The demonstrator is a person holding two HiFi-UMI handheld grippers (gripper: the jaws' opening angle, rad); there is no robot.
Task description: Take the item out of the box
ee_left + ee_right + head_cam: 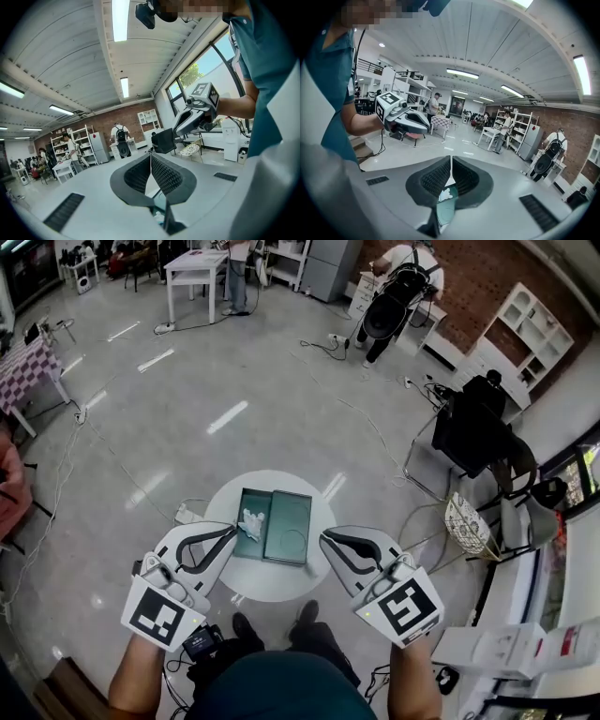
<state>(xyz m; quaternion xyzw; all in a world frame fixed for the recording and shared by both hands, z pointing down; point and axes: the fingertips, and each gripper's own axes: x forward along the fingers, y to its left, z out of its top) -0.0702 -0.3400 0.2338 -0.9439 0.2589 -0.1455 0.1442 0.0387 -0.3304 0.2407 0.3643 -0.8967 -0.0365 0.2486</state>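
Observation:
A dark green box (286,527) lies open on a small round white table (272,579), lid folded out to the right. A crumpled white item (251,523) rests in its left half. My left gripper (233,532) hovers at the box's left edge, near the item, with its jaws shut and nothing held. On the other side, my right gripper (324,538) is at the lid's right edge, also shut and empty. In the right gripper view the closed tips (450,160) point over the white item (446,193) and the box (446,212); the left gripper view shows its tips (151,155) meeting.
Grey floor surrounds the table, with a power strip (187,515) and cables beside it. A white wire basket (466,524) and a black chair (475,432) stand to the right. A person with a backpack (397,292) and a white table (197,268) are far off.

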